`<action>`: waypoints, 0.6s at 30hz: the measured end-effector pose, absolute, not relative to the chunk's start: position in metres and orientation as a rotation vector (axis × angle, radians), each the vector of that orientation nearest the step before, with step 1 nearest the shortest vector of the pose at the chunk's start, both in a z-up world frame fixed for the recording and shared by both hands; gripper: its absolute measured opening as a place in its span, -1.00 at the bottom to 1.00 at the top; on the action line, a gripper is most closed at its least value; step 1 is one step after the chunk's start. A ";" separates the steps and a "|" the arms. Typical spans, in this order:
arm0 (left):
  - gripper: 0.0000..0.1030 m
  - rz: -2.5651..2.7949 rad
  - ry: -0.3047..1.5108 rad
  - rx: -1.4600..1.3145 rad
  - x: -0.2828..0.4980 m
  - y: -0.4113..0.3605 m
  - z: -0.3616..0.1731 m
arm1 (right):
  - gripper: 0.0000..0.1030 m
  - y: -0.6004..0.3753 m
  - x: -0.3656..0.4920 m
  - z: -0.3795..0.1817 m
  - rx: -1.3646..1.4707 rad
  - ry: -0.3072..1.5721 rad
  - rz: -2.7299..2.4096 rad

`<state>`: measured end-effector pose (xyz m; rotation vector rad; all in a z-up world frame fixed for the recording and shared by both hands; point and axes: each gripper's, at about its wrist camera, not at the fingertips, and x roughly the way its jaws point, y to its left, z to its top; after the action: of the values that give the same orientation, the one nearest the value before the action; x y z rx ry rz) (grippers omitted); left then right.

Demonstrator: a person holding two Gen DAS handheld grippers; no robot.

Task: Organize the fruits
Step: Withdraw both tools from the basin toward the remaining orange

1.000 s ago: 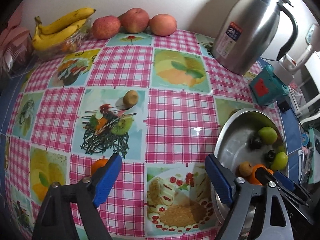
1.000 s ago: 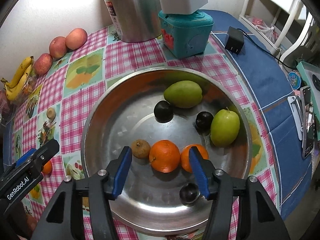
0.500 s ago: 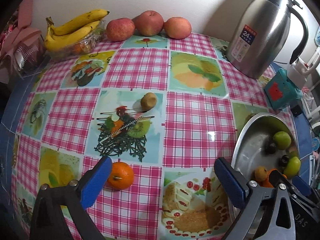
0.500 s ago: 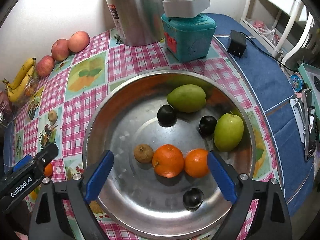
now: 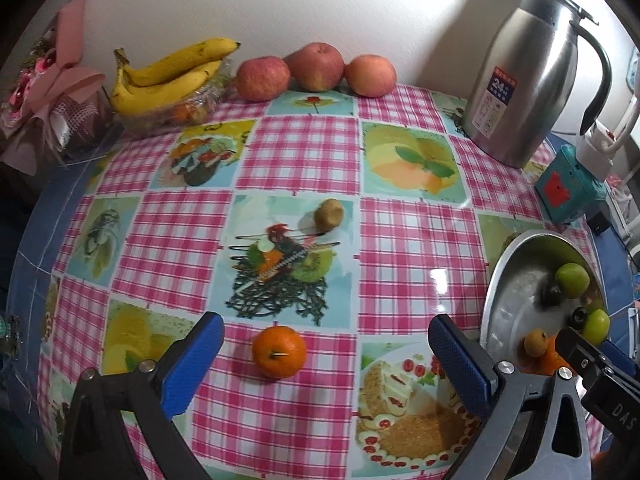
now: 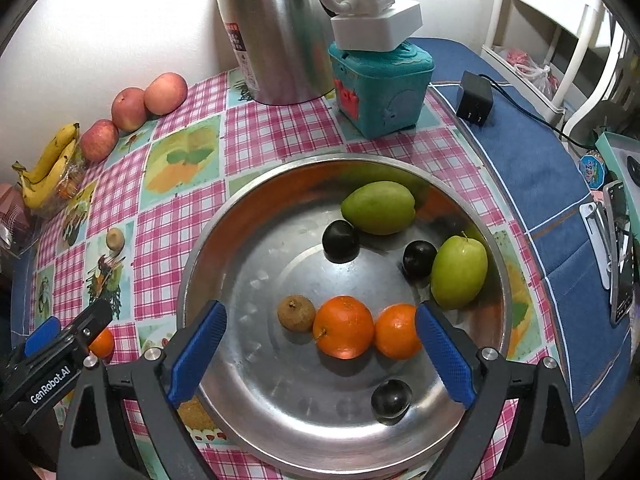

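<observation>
Home dining spot: table against white wall, pink checked tablecloth (image 5: 296,160) with fruit prints, steel thermos jug (image 5: 524,88) at far right corner, bananas (image 5: 168,76) and apples (image 5: 316,68) along far edge, white chair (image 6: 560,40), charger (image 6: 474,98) on right edge

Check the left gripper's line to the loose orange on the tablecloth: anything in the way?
Nothing visible blocks it. The left gripper is open, and the orange sits on bare tablecloth just ahead between the fingers. The small brown fruit lies well beyond it, and the steel bowl is off to the right.
</observation>
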<state>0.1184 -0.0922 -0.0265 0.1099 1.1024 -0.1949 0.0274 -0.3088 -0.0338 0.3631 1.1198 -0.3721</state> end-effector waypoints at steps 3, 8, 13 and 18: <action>1.00 -0.189 1.092 0.102 0.119 -0.082 -0.022 | 0.85 -0.305 0.027 -0.032 0.369 1.118 -0.356; 1.00 -0.169 1.070 0.083 0.120 -0.063 -0.013 | 0.85 -0.296 0.028 -0.029 0.375 1.121 -0.333; 1.00 -0.140 1.053 0.070 0.124 -0.042 -0.003 | 0.85 -0.280 0.032 -0.027 0.377 1.135 -0.297; 1.00 -0.105 1.054 0.025 0.128 -0.016 0.002 | 0.85 -0.260 0.039 -0.025 0.378 1.140 -0.259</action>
<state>0.1280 -0.0160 0.0022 0.0249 1.0539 -0.1048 0.0389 -0.2599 -0.0248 0.3780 1.1398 -0.2591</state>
